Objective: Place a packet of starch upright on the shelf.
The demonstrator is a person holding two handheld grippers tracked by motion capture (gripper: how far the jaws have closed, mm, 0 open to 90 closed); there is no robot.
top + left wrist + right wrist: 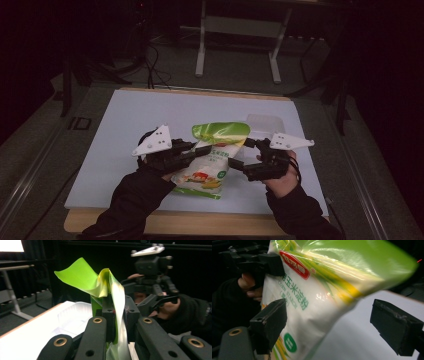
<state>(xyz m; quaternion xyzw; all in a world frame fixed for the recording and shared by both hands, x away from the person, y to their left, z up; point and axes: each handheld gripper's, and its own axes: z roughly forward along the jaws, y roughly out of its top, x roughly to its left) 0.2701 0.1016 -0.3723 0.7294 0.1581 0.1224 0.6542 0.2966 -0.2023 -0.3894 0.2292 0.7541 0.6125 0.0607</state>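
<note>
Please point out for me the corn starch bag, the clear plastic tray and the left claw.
corn starch bag [207, 167], high view, on its white printed front.
clear plastic tray [264, 123], high view, on its pale wall behind the bag.
left claw [115, 315], left gripper view, midway between its fingertips, shut on the bag's edge.

A bag [212, 160] lies on the table [125, 130] between two grippers; a tray [265, 122] sits behind it, toward the right.
</note>
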